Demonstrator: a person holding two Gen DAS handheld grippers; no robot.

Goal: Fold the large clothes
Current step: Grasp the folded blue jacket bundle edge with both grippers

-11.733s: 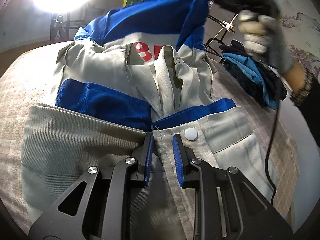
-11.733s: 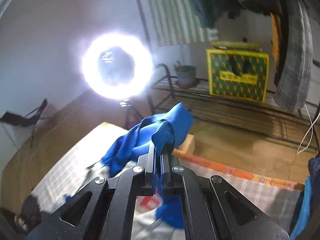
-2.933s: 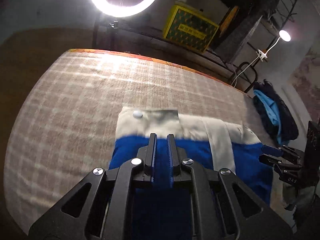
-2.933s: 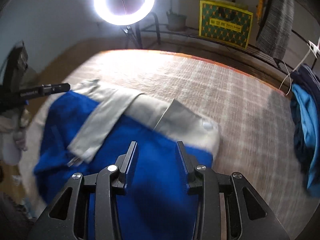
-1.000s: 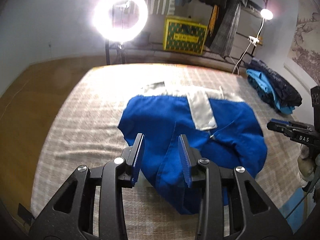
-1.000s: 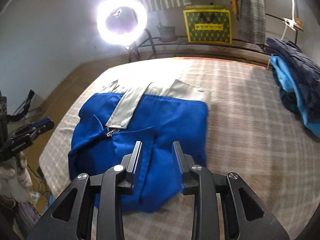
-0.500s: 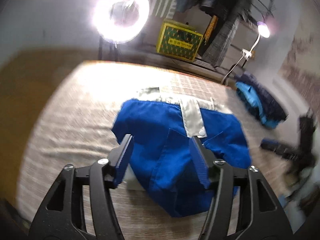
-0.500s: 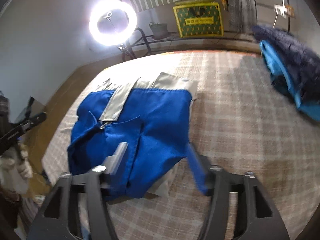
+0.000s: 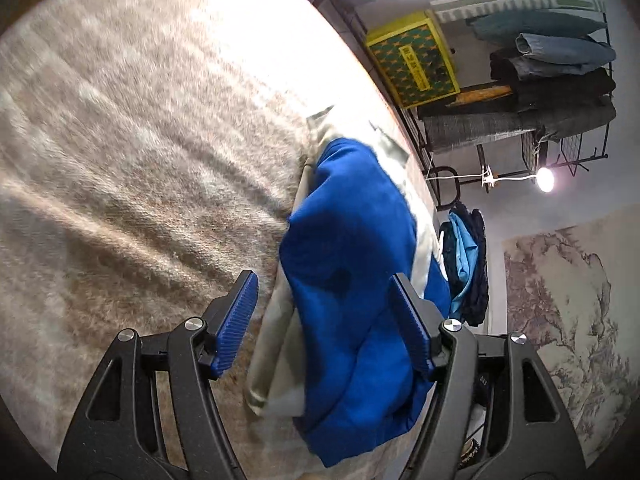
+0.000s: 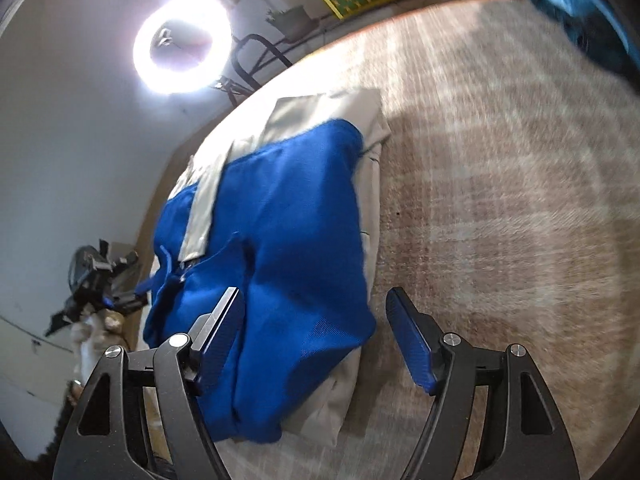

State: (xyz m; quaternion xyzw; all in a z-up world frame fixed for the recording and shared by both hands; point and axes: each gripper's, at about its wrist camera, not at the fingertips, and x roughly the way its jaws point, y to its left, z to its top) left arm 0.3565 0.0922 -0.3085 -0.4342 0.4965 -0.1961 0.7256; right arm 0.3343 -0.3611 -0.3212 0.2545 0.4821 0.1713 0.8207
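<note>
A blue and grey jacket (image 9: 352, 240) lies folded into a compact bundle on the plaid bed cover (image 9: 140, 140), blue side up with grey cloth showing beneath. My left gripper (image 9: 324, 316) is open and tilted, low over the bundle's near left edge; the cloth lies between the pads without being pressed. In the right wrist view the jacket (image 10: 280, 220) shows a grey strip across its blue top. The right gripper (image 10: 316, 316) straddles its near right corner, jaws opening, pads off the cloth. The left gripper (image 10: 124, 300) appears at the bundle's far side in a gloved hand.
A bright ring light (image 10: 182, 44) stands past the bed's far edge, beside a yellow and green box (image 9: 412, 60) and a rack of hanging clothes (image 9: 552, 72). A heap of dark and light blue garments (image 9: 466, 256) lies at the bed's right side.
Both grippers have dropped closer to the folded jacket and rolled sideways. Their jaws have spread much wider than a second ago. The jacket has stayed in place.
</note>
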